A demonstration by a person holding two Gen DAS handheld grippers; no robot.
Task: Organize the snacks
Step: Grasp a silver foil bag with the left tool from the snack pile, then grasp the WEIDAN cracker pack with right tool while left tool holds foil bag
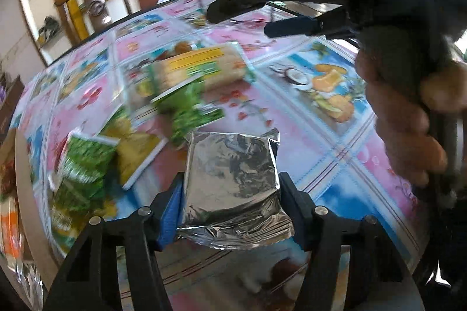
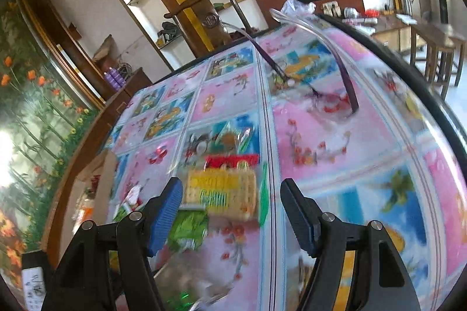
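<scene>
Left gripper (image 1: 232,203) pinching the silver foil packet (image 1: 233,179) above the surface (image 1: 335,136), right gripper (image 2: 232,211) spread wide, empty.

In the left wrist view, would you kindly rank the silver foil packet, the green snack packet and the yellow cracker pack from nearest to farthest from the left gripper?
1. silver foil packet, clamped between the fingers of the left gripper.
2. green snack packet, just beyond, slightly left.
3. yellow cracker pack, farthest, mid-table.

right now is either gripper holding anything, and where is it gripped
The left gripper holds a silver foil packet, clamped by its two side edges near the close end. The right gripper is open and holds nothing.
</scene>
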